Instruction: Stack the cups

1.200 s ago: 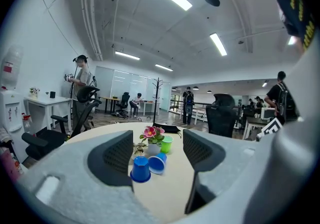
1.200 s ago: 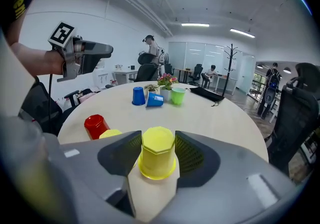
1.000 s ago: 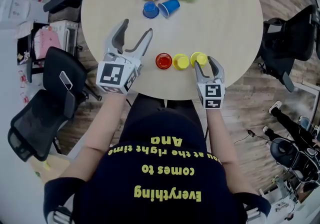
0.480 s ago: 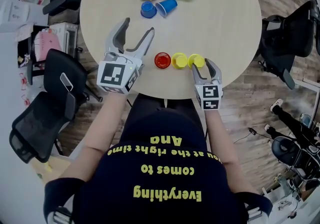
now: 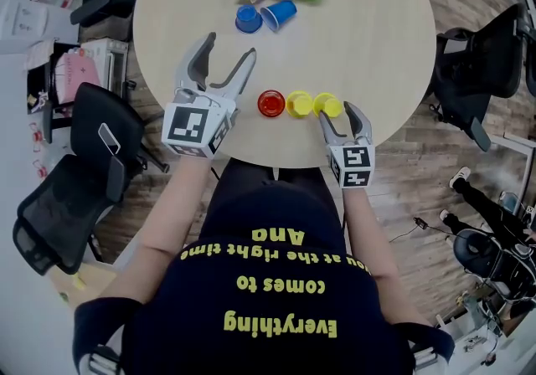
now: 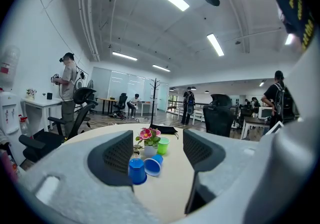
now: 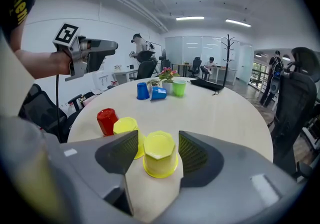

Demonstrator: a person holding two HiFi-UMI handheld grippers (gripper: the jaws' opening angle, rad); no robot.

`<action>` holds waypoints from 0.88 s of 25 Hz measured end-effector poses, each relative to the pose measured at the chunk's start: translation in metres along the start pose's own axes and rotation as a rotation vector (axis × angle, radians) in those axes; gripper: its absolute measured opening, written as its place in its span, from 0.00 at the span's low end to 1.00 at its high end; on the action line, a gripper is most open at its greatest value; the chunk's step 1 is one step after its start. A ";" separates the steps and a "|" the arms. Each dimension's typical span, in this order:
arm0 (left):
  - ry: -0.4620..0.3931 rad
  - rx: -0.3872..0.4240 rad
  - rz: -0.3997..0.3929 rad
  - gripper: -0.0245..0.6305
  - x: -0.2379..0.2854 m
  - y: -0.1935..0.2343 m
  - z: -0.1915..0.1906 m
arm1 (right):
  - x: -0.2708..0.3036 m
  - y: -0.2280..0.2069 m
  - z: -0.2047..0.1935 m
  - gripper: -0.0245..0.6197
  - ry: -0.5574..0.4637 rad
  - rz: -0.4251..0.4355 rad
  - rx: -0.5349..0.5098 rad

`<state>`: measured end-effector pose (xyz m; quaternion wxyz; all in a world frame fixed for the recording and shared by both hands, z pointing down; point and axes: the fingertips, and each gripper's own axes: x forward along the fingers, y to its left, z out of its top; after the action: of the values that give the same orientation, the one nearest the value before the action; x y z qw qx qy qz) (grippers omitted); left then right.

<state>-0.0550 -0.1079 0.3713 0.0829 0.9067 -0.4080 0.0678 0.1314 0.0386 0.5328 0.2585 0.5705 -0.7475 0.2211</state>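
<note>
Yellow cup (image 7: 160, 157) stands between my right gripper's (image 5: 344, 111) jaws, which have just been opening. At ten o'clock, my left gripper (image 5: 229, 45) gapes empty.

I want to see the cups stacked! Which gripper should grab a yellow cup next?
Right. The right gripper, jaws just opened wider, straddles the near yellow cup without pressing it. The left gripper hovers open and empty, away from the cups.
</note>
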 end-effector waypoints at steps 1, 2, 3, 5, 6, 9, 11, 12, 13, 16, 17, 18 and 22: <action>0.000 -0.001 0.000 0.52 0.000 0.001 0.000 | -0.001 -0.001 0.005 0.45 -0.014 -0.002 0.005; -0.001 -0.001 0.001 0.52 0.000 0.001 0.000 | -0.002 -0.003 0.011 0.45 -0.030 -0.005 0.010; -0.001 -0.002 0.001 0.52 0.001 0.002 -0.001 | -0.003 -0.005 0.017 0.45 -0.046 -0.009 0.014; 0.000 -0.003 0.001 0.52 0.003 0.005 -0.002 | -0.004 -0.010 0.033 0.45 -0.081 -0.018 0.020; 0.001 -0.003 0.002 0.52 0.004 0.006 -0.002 | -0.005 -0.013 0.041 0.45 -0.097 -0.021 0.023; 0.005 -0.006 0.003 0.52 0.007 0.009 -0.004 | -0.003 -0.020 0.063 0.44 -0.135 -0.019 0.063; 0.009 -0.010 0.004 0.52 0.010 0.012 -0.005 | 0.000 -0.025 0.076 0.44 -0.155 -0.016 0.085; 0.011 -0.013 0.005 0.52 0.012 0.013 -0.006 | 0.001 -0.026 0.082 0.44 -0.164 -0.016 0.087; 0.012 -0.014 0.005 0.52 0.015 0.015 -0.006 | 0.003 -0.028 0.089 0.44 -0.173 -0.015 0.086; 0.018 -0.018 0.011 0.52 0.022 0.022 -0.007 | 0.011 -0.033 0.106 0.44 -0.189 -0.010 0.072; 0.021 -0.020 0.014 0.52 0.024 0.024 -0.008 | 0.014 -0.035 0.111 0.44 -0.192 -0.007 0.066; 0.024 -0.021 0.016 0.52 0.027 0.027 -0.009 | 0.017 -0.036 0.115 0.43 -0.194 -0.004 0.062; 0.041 -0.029 0.019 0.52 0.038 0.034 -0.017 | 0.030 -0.043 0.133 0.43 -0.208 0.002 0.044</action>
<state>-0.0569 -0.1543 0.3989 0.1036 0.8999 -0.4157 0.0814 0.1483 -0.0774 0.4509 0.1669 0.5951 -0.7659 0.1772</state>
